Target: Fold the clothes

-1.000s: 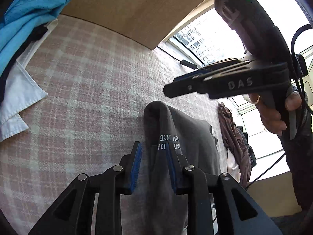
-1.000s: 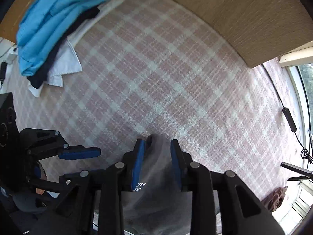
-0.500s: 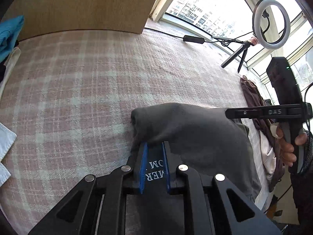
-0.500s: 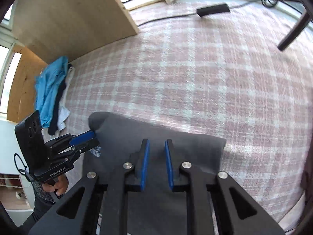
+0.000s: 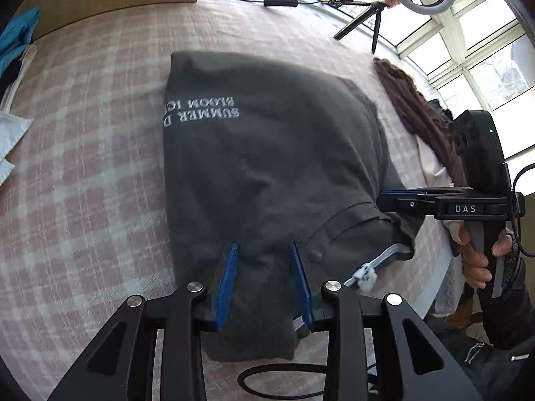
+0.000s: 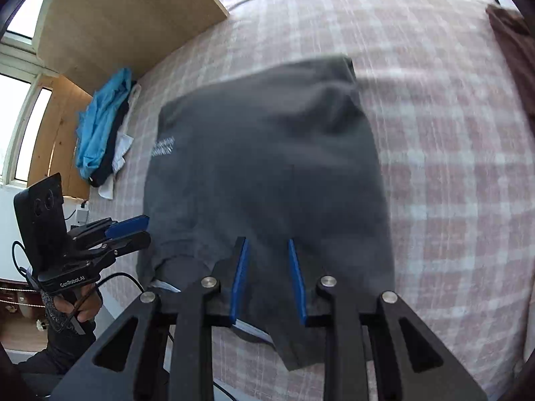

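Spreading under us is a pink plaid bedcover (image 5: pixel 83 173), windows (image 5: pixel 474 53) beyond. Our dark grey T-shirt (image 5: pixel 267 167) lies folded on it. Both our left gripper (image 5: pixel 264 280) and right gripper (image 6: pixel 267 277) are opening narrowly, cloth lying loose between their pads.

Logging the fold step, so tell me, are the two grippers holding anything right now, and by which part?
Nothing is firmly held. The left gripper and right gripper straddle the near edge of the dark grey printed T-shirt; both jaws are opening, pads apart.
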`<state>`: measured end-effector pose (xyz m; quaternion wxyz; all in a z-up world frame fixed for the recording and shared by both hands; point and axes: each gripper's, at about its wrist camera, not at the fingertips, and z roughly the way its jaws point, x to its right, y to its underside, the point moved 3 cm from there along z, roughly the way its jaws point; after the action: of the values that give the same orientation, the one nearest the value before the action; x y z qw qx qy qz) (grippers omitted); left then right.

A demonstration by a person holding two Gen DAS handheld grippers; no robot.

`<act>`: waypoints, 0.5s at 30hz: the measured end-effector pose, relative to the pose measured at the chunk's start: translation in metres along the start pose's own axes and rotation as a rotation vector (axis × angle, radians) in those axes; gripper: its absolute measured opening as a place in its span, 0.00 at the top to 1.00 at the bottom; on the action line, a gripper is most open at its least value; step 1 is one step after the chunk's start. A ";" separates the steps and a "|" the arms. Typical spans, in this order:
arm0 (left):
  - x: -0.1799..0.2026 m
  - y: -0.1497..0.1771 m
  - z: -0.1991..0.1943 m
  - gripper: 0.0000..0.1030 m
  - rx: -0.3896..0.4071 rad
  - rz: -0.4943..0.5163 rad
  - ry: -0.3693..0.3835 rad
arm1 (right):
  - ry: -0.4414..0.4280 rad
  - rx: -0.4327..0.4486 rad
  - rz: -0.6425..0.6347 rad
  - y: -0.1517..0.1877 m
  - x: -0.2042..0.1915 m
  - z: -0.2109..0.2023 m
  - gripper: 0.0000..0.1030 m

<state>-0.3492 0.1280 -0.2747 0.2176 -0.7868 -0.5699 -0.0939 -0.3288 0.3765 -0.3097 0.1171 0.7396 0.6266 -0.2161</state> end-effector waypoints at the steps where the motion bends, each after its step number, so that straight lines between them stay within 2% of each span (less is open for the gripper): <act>1: -0.005 0.002 -0.006 0.72 0.013 -0.037 0.016 | -0.029 0.029 0.012 0.009 0.002 0.002 0.75; 2: -0.010 0.003 -0.013 0.72 0.027 -0.074 0.033 | -0.028 0.032 0.012 0.012 0.002 -0.002 0.75; 4: -0.020 0.000 -0.036 0.66 0.107 -0.136 0.030 | -0.073 0.053 0.010 0.014 -0.002 -0.023 0.74; 5: -0.024 -0.002 -0.047 0.63 0.150 -0.152 0.019 | -0.087 0.105 -0.002 0.015 -0.002 -0.038 0.71; 6: -0.028 -0.004 -0.051 0.51 0.167 -0.171 0.006 | -0.045 0.168 -0.014 0.014 0.000 -0.053 0.53; 7: -0.032 -0.006 -0.055 0.42 0.184 -0.189 -0.006 | -0.003 0.231 -0.025 0.012 0.003 -0.067 0.32; 8: -0.034 -0.008 -0.054 0.42 0.182 -0.201 -0.018 | 0.061 0.283 -0.017 0.010 0.010 -0.075 0.27; 9: -0.037 -0.010 -0.053 0.42 0.180 -0.213 -0.030 | 0.122 0.332 -0.009 0.008 0.017 -0.082 0.26; 10: -0.037 -0.011 -0.047 0.42 0.159 -0.211 -0.052 | 0.136 0.334 -0.001 0.001 0.023 -0.082 0.26; 12: -0.038 -0.014 -0.034 0.42 0.116 -0.206 -0.096 | 0.109 0.296 0.028 -0.010 0.037 -0.071 0.26; 15: -0.033 -0.015 -0.027 0.42 0.104 -0.199 -0.116 | 0.101 0.268 0.073 -0.017 0.050 -0.052 0.26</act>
<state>-0.3711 0.0917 -0.2604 0.2144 -0.7180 -0.6610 -0.0397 -0.3303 0.4468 -0.2852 -0.0065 0.7809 0.5698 -0.2558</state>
